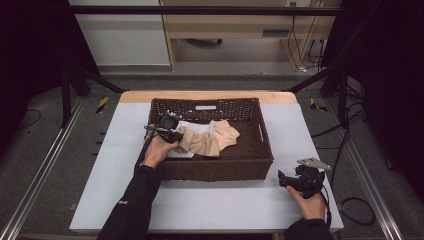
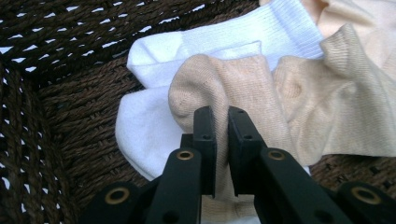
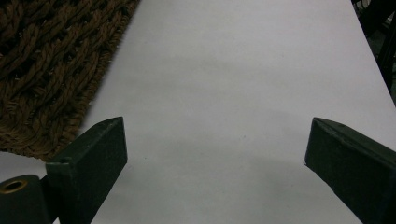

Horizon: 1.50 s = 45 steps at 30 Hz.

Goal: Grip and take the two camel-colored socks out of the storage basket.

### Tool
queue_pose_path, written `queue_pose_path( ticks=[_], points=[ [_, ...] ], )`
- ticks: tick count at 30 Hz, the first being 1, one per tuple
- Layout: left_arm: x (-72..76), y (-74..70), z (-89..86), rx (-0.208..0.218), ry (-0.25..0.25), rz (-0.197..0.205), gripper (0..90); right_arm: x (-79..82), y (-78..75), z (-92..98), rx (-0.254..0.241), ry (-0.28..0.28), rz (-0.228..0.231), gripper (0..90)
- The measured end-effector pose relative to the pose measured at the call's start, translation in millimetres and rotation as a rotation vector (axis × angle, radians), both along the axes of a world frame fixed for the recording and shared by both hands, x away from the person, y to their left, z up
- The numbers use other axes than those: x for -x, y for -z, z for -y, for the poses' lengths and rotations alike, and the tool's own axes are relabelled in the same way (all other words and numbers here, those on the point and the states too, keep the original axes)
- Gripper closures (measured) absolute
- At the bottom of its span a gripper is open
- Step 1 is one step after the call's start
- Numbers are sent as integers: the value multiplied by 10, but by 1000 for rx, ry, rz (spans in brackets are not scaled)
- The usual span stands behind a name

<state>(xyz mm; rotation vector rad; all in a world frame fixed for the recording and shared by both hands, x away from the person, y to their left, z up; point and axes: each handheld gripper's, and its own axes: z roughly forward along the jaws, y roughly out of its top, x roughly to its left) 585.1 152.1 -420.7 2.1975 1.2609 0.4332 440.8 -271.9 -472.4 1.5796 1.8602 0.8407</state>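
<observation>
A dark brown woven wicker basket [image 1: 260, 150], rectangular with an open-weave band along its upper walls, sits at the centre of a pale grey tabletop [image 1: 210, 200]. Inside it, toward 9 o'clock of the basket floor, lies a heap of socks: a beige sock [image 2: 243, 88] of fine ribbed knit, crumpled and folded over itself, rests on top of a white sock [image 2: 154, 126] with a ribbed cuff. A second beige piece [image 1: 225, 134] spreads toward the basket's middle.

The left gripper [image 2: 220, 135] reaches into the basket from 7 o'clock, the dark-sleeved forearm angled up across the near wall and the hand [image 1: 157, 150] resting over the rim. In the left gripper view its two black jaws stand almost together, pinching a fold of the beige sock between the pads, the fabric bunching up around the tips.

The right gripper [image 1: 295, 181] rests on the tabletop at 4 o'clock of the basket, just outside its near right corner, held in a hand [image 1: 311, 204] low on the table. In the right gripper view its jaws stand wide apart over bare grey surface, with nothing between them and the basket's braided wall [image 3: 51, 70] at 10 o'clock.
</observation>
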Motion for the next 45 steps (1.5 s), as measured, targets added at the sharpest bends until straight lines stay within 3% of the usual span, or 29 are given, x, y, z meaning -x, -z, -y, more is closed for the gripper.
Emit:
queue_pose_path(
  ticks=[1, 6, 9, 11, 17, 20, 24, 25, 26, 29, 34, 45],
  points=[
    [0, 0, 0, 0, 0, 0, 829, 0, 0, 0, 0, 0, 0, 59],
    [57, -94, -42, 77, -2, 84, 835, -3, 1, 2, 5, 4, -3, 59],
    [76, -125, -47, 82, -4, 120, 836, -6, 1, 2, 1, 10, -7, 59],
    [96, -172, -59, 131, -8, 169, 837, -6, 1, 4, 4, 11, -9, 59],
    [146, -297, -108, 216, -8, 262, 839, -8, 2, 9, 8, 9, -5, 59],
    [197, -386, -120, 258, 3, 307, 839, -12, 4, 8, 7, 11, -5, 59],
    [306, -513, -104, 286, 31, 372, 839, -7, -1, 12, 5, 12, -3, 59],
    [306, -513, -104, 286, 31, 372, 839, -7, -1, 12, 5, 12, -3, 59],
    [360, -593, -100, 303, 38, 401, 839, -6, -2, 11, 2, 15, -4, 59],
    [446, -730, -118, 340, 36, 425, 839, -5, -7, 11, -2, 15, -3, 59],
    [618, -932, -142, 368, 49, 464, 839, -5, -7, 13, -4, 13, -3, 59],
    [1030, -1130, -186, 409, 119, 501, 839, 5, -14, 18, -3, 17, 4, 59]
  ],
)
